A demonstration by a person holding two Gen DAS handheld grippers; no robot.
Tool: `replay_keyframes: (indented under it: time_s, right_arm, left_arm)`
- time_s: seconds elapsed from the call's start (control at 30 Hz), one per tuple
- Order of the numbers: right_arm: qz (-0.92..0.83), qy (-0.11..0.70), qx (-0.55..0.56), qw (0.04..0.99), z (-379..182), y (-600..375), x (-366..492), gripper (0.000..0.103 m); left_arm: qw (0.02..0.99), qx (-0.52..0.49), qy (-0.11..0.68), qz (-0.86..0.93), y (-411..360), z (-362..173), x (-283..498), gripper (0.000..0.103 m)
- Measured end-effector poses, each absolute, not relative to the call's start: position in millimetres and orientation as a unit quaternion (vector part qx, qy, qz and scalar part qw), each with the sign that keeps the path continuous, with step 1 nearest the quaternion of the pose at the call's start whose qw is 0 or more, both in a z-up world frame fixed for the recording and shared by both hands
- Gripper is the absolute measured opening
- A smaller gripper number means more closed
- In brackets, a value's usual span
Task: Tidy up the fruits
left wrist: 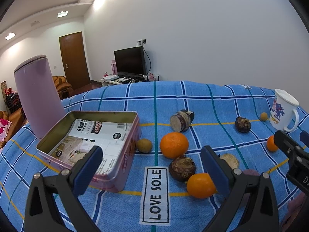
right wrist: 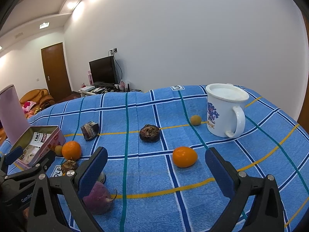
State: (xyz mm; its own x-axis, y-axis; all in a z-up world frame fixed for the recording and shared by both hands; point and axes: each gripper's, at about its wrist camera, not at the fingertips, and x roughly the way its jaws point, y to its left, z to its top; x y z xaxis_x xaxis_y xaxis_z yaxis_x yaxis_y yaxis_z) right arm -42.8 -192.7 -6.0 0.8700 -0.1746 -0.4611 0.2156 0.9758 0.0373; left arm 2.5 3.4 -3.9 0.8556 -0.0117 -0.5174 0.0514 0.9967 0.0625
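Our left gripper point(left wrist: 152, 171) hangs low over the blue checked cloth point(left wrist: 119, 208), jaws spread wide with nothing between them. Nearest, by its right finger, lies one small orange point(left wrist: 200, 186), touching a dark water chestnut point(left wrist: 182, 168) just beyond. A larger orange point(left wrist: 174, 145) sits further ahead, a small tan longan point(left wrist: 144, 145) to its left against the open tin point(left wrist: 123, 154), which holds only a printed sheet. Behind the left finger the tin stretches away, with a pink canister point(left wrist: 36, 94) past it. Farther off we count a cut dark piece point(left wrist: 182, 120), a second chestnut point(left wrist: 242, 124), a second longan point(left wrist: 263, 116) and the mug point(left wrist: 283, 109).

Our right gripper point(right wrist: 156, 171) is likewise wide open and empty, tilted down toward the cloth. A purple root point(right wrist: 98, 198) lies under its left finger; a third orange point(right wrist: 184, 156) rests ahead between the fingers — three oranges in all, two chestnuts, two longans. The mug stands far right.
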Motion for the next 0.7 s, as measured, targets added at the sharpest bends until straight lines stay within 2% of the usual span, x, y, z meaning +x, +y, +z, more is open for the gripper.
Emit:
replay_keyframes:
  time_s: [0.7]
  right_arm:
    - [-0.079,0.24,0.049,0.966,-6.3,-190.0,-42.4,0.102]
  left_arm:
    - [0.961,0.036,0.274,-0.019,3.2,-5.4,3.5,0.103]
